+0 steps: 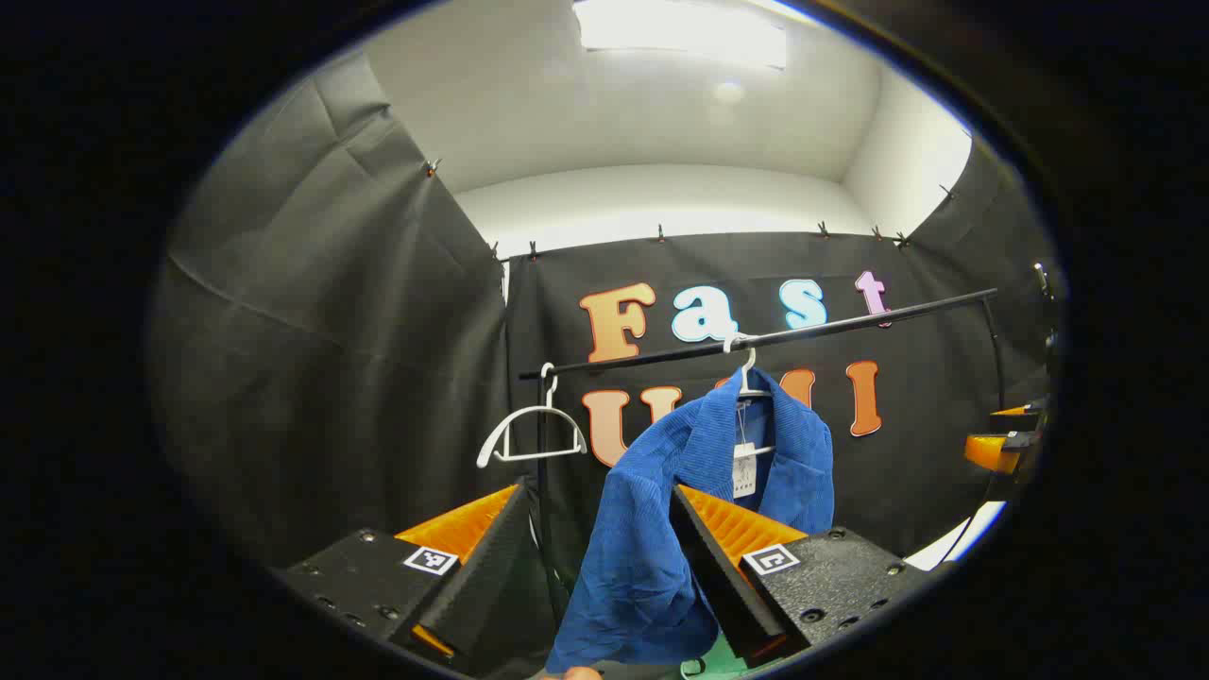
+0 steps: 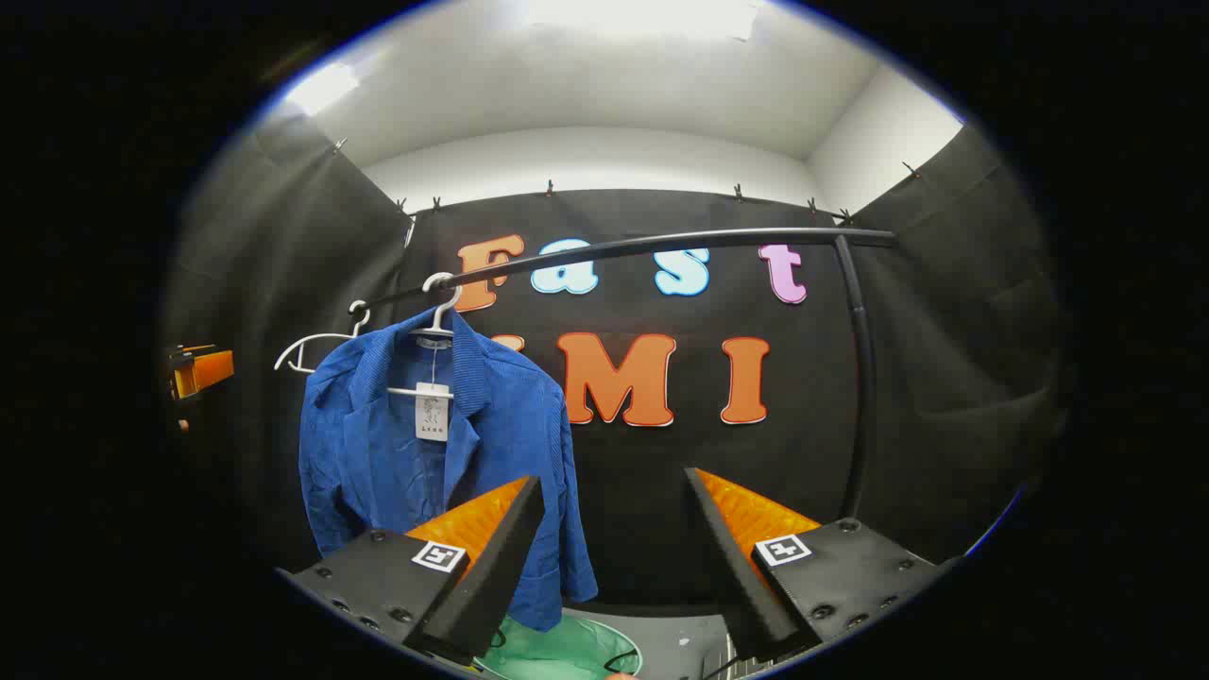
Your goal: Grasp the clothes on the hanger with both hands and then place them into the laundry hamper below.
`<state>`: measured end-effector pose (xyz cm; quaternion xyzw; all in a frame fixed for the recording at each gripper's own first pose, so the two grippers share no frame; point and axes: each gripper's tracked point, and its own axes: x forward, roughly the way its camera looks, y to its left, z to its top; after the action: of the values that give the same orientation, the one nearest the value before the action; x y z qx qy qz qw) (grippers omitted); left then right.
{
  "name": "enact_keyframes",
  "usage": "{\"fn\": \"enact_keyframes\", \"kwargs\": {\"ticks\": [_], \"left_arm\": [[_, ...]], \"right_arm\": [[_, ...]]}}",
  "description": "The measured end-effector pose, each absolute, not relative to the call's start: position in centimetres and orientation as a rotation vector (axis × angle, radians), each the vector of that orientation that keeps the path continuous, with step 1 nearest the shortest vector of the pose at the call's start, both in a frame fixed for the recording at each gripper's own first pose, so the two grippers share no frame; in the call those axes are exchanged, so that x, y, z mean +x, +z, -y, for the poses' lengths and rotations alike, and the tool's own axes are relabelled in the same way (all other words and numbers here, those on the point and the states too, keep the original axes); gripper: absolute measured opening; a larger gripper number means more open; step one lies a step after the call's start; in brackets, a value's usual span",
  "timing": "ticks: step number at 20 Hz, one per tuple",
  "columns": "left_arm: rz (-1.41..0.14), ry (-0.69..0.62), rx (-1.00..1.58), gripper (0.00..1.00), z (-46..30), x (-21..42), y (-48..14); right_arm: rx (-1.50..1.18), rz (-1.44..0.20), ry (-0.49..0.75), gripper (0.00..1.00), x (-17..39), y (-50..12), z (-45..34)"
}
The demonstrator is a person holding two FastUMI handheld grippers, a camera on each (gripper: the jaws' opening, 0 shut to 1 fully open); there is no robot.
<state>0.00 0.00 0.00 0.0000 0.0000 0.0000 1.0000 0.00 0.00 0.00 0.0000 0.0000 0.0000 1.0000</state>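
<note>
Hanging from the rail (image 2: 661,247) on a hanger (image 2: 436,321), the blue jacket (image 2: 425,453) is draped straight down above the green hamper (image 2: 557,652). Both jaws are spread wide with nothing gripped. The left gripper (image 1: 604,557) is lined up pretty much dead on the jacket; it's seen off to the left of the right gripper (image 2: 614,557), so the left one is judged nearer.

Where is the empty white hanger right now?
The empty hanger hangs at the left end of the rail in the left gripper view, left of the blue jacket, which hangs on its own hanger.

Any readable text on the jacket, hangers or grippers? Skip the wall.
Hang tag on the blue jacket: print too small to read.
Square markers on the left gripper and right gripper: coded patterns, no words.
White empty hanger: no text.
</note>
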Motion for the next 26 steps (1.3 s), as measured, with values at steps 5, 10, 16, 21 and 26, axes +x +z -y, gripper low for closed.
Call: {"fn": "enact_keyframes", "kwargs": {"ticks": [5,10,16,21,26], "left_arm": [[-0.033,-0.046,-0.045,0.95,2.3,0.9,-1.6],[-0.062,-0.061,-0.079,0.95,3.5,2.1,-2.9],[-0.085,-0.075,-0.070,0.93,4.3,2.4,-3.6],[-0.096,-0.080,-0.051,0.95,4.5,2.1,-4.1],[-0.101,-0.074,-0.034,0.95,4.7,2.1,-4.6]], "right_arm": [[0.006,0.000,-0.097,0.96,-0.8,0.6,2.7],[0.006,0.008,-0.114,0.96,-1.2,0.9,3.0],[0.008,0.020,-0.110,0.91,-0.8,1.0,2.8],[0.007,0.005,-0.076,0.96,0.0,0.2,1.2],[0.018,-0.012,-0.024,0.96,0.9,-0.7,-0.8]]}}
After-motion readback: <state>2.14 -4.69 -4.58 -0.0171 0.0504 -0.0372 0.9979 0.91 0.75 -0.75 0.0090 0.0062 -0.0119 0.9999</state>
